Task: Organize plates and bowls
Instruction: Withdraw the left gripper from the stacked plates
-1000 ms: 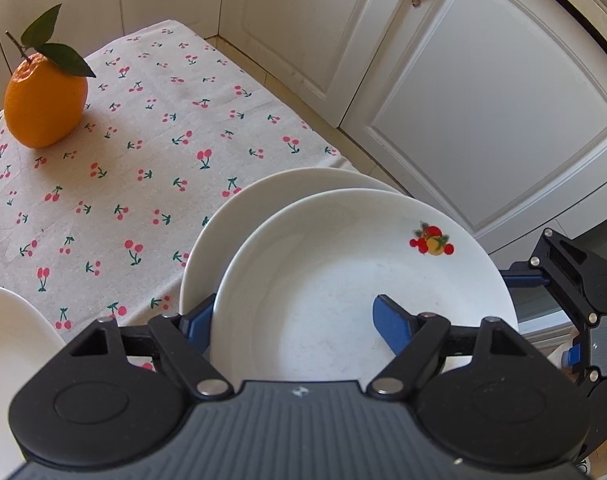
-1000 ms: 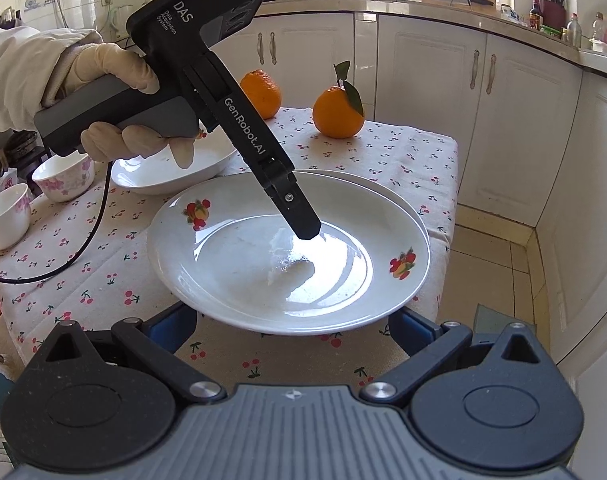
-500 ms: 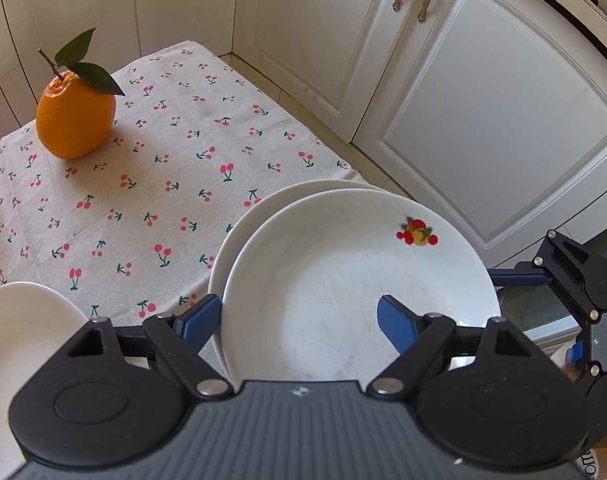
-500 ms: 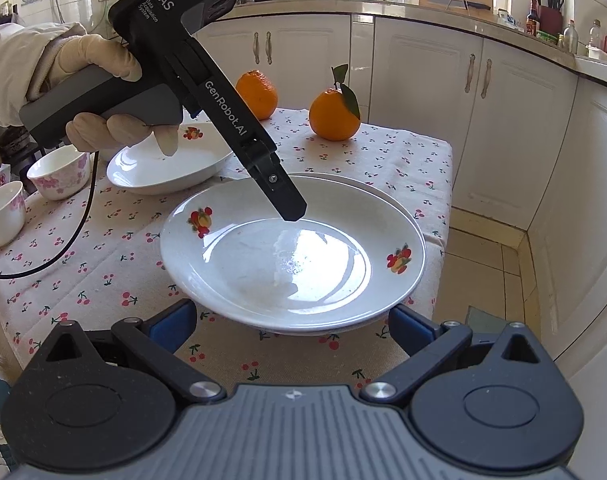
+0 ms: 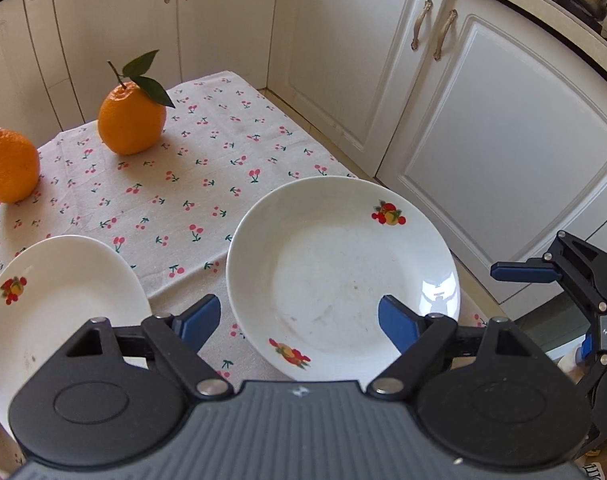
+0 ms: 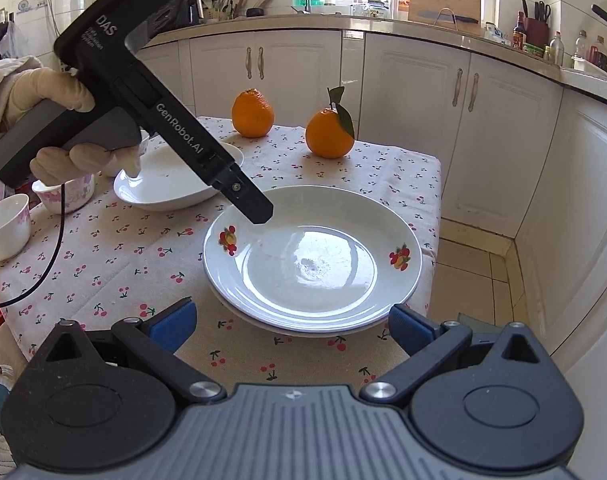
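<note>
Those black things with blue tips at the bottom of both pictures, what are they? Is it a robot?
No robot. A person holds a grabbing tool in each hand, and each tool carries a camera looking along its two blue fingers. One picture is from the left tool, the other from the right tool. In the right one you see the gloved hand holding the left tool above two stacked plates. On the cherry tablecloth are also another plate, two oranges, and small bowls. Both tools are open, holding nothing.

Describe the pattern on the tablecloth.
The tablecloth is off-white with small red cherries on green stems, clearest in the left wrist view.
</note>
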